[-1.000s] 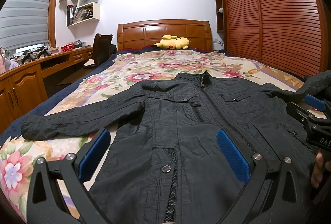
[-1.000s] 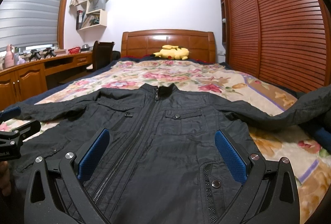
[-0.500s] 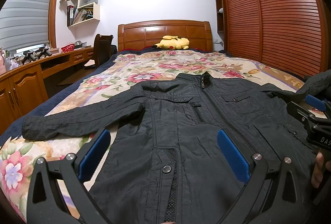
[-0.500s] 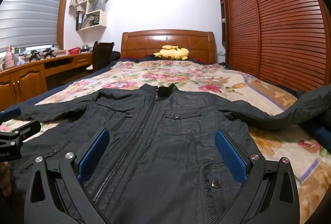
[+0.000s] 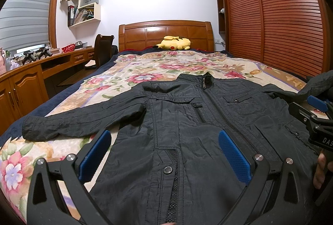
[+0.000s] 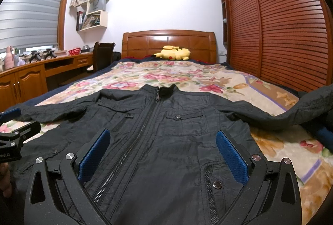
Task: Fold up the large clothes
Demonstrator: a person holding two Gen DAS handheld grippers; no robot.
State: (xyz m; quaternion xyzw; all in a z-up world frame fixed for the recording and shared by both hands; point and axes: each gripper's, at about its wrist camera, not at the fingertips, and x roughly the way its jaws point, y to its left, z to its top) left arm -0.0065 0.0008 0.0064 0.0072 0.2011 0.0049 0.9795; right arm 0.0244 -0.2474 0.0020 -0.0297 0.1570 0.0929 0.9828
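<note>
With both the left tongs [image 5: 164,154] and right tongs [image 6: 162,154] wide and empty above the flat jacket [image 5: 197,131], each should pinch the sleeve on its outer side and fold inward.

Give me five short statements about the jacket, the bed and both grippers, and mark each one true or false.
1. The black jacket lies front side up on the floral bedspread. True.
2. The jacket's zipper is wide open. False: it is zipped up to the collar.
3. The left gripper is clamped on the hem. False: its jaws stand open above the jacket, holding nothing.
4. The right gripper is open. True.
5. A yellow plush toy sits on the desk. False: it lies at the head of the bed, against the wooden headboard.
</note>
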